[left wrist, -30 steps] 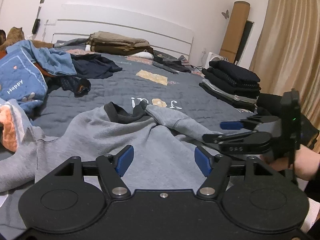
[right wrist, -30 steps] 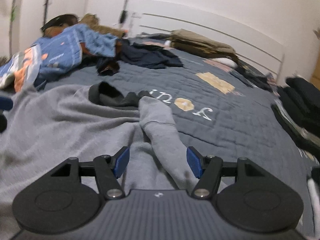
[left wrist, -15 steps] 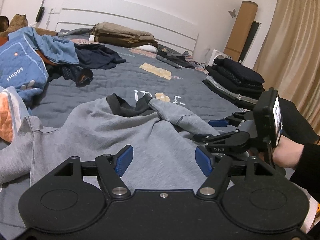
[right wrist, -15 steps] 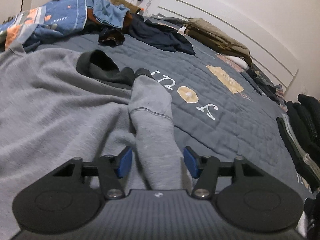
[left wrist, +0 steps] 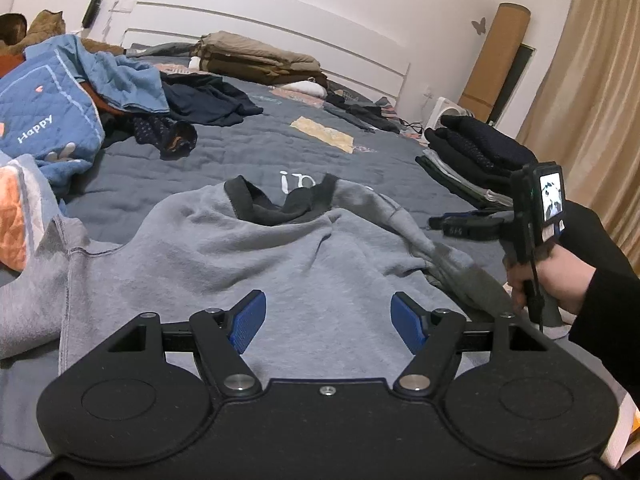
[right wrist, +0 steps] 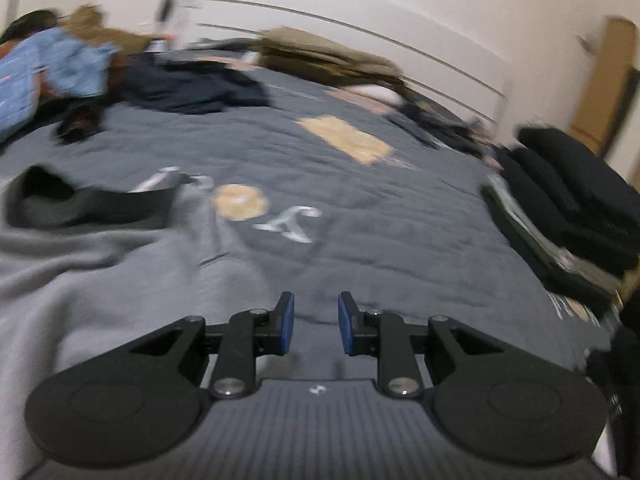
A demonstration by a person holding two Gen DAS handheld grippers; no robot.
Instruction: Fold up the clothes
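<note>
A grey sweatshirt with a dark collar lies spread on the grey bedspread. My left gripper hovers open over its lower body, with nothing between the pads. One sleeve runs out to the right and down toward the bed edge. My right gripper, held by a hand, sits beside that sleeve. In the blurred right wrist view, the right gripper has its jaws narrowed to a small gap at the edge of the sweatshirt. I cannot make out whether cloth is pinched there.
A stack of folded dark clothes sits at the bed's right edge. Loose blue quilted items and dark garments are piled at the left. Folded tan clothes lie by the headboard. Curtains hang at the far right.
The right gripper's jaws have narrowed and it has swung right, blurring its view. The sleeve that lay folded over the sweatshirt's body now stretches out to the right. The left gripper stays open.
</note>
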